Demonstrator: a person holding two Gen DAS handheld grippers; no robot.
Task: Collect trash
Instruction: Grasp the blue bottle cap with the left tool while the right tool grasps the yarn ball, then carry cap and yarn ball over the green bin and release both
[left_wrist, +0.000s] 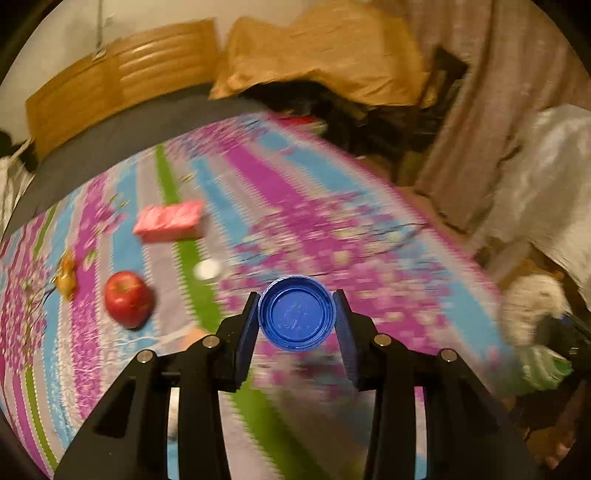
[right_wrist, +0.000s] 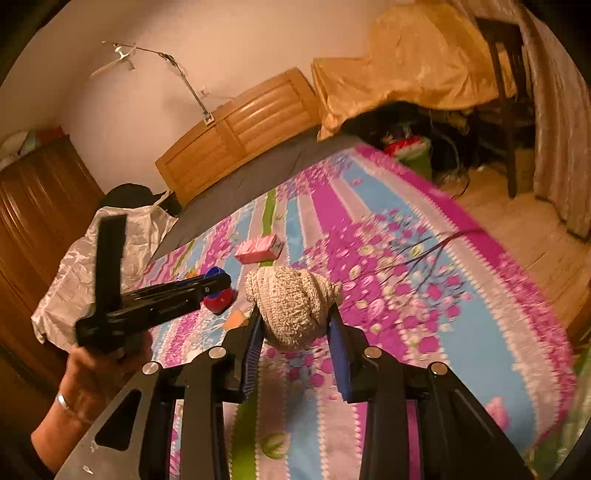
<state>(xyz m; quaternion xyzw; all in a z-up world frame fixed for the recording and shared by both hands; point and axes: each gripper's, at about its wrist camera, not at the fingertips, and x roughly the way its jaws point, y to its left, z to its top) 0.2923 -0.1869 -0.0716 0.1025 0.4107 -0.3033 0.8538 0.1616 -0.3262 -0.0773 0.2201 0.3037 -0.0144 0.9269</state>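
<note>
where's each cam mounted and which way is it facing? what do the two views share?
Left wrist: rides the left hand-held gripper, looking along its fingers down across the striped bedspread; jaws clamp a blue bottle cap.
Right wrist: rides the right hand-held gripper, facing the wooden headboard; jaws pinch a beige knit cloth; the person's left hand with the left gripper shows at left.
Shared: bedspread, headboard, pink box, red apple, blue cap.
</note>
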